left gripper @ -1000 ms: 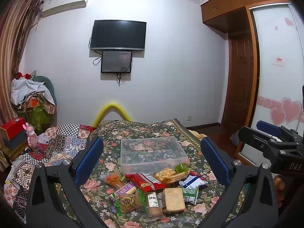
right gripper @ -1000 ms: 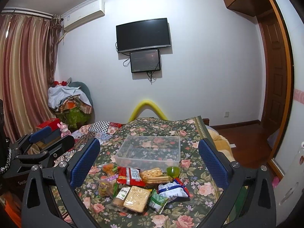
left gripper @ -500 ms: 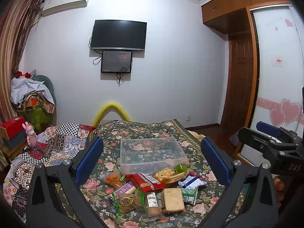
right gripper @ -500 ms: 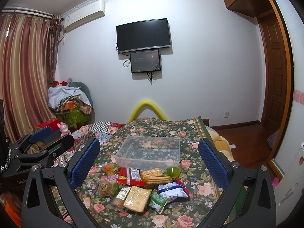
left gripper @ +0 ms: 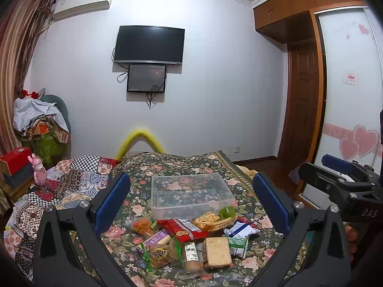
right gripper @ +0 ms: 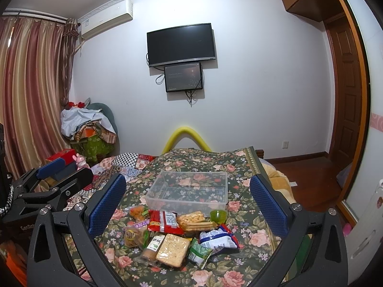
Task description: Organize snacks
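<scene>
A pile of snacks lies on the floral bedspread (left gripper: pixel 251 260): a red packet (left gripper: pixel 185 227), a square cracker pack (left gripper: pixel 217 251), a blue-white bag (left gripper: pixel 241 228), a green jelly cup (left gripper: pixel 227 212) and several others. Behind them stands an empty clear plastic box (left gripper: pixel 191 195). The same box (right gripper: pixel 189 192), cracker pack (right gripper: pixel 172 248) and red packet (right gripper: pixel 165 220) show in the right wrist view. My left gripper (left gripper: pixel 191 201) is open and empty, held above the pile. My right gripper (right gripper: pixel 188 199) is open and empty, also above the pile.
A patchwork quilt (left gripper: pixel 71 181) covers the bed's left side. A yellow foam arch (left gripper: pixel 140 141) stands at the bed's far end. A TV (left gripper: pixel 149 45) hangs on the wall. A clothes pile (left gripper: pixel 40 124) is at left, a wooden door (left gripper: pixel 304 105) at right.
Both grippers have barely shifted; the scene sits slightly lower in view. Nothing was picked up or released.
</scene>
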### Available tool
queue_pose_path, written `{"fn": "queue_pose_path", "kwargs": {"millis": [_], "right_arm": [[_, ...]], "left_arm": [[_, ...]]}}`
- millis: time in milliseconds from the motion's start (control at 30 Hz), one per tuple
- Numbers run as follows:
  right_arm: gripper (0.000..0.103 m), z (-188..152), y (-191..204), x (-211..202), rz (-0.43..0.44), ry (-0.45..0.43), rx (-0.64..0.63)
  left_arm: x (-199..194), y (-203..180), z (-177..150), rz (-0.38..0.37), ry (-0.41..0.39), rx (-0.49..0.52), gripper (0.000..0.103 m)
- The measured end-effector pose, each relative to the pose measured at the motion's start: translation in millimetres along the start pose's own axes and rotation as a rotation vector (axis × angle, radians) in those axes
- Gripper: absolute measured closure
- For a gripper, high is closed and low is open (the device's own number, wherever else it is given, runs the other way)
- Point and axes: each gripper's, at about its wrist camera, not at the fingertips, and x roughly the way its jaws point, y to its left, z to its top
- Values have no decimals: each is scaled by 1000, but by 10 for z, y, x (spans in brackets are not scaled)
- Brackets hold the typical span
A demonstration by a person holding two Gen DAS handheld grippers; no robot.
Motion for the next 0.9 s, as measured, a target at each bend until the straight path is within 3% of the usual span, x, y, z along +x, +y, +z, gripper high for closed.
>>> {"fn": "queue_pose_path", "kwargs": {"millis": [500, 733, 900], "right_arm": [[0, -68, -46, 111, -1, 33, 8], [0, -224, -172, 361, -19, 106, 20], [0, -408, -305, 590, -51, 190, 19]], "left_arm": [[92, 7, -27, 0, 21, 7, 0], [388, 161, -200, 1, 97, -17, 0], [707, 408, -433, 31, 201, -47, 0]]}}
